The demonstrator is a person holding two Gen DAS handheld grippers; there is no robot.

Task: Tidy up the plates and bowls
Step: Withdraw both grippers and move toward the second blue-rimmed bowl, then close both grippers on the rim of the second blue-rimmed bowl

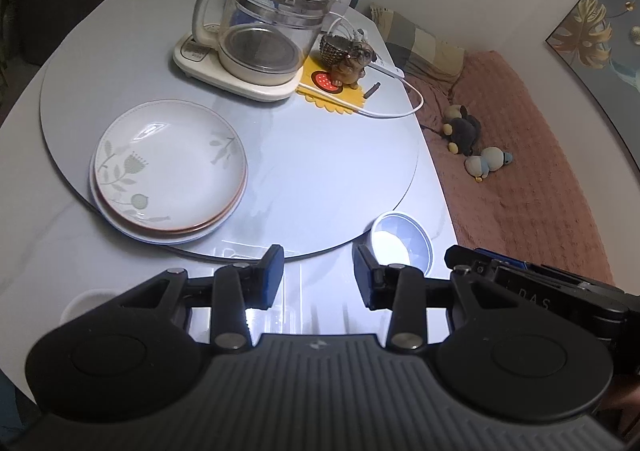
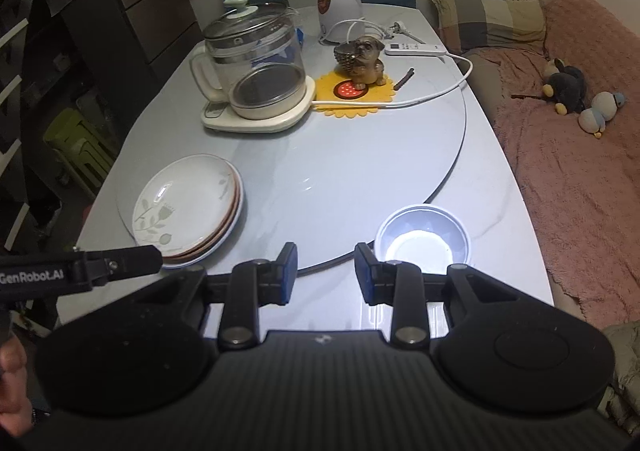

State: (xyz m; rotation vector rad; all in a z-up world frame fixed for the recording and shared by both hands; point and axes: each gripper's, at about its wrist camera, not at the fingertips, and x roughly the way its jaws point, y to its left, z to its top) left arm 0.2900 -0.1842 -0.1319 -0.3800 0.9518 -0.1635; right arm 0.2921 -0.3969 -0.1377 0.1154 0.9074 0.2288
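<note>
Looking past my left gripper (image 1: pixel 318 277), I lose the near rim of the bowl (image 1: pixel 401 242) behind its right finger; the jaws stand apart with nothing between them. My right gripper (image 2: pixel 326 271) is the same, parted and empty. The bowl sits at the near right edge of the table (image 2: pixel 500 219), nothing in it but glare. Stacked plates (image 2: pixel 188 207) lie near the left edge. A glass kettle (image 2: pixel 256 63) sits towards the far end; I can't make out its contents.
</note>
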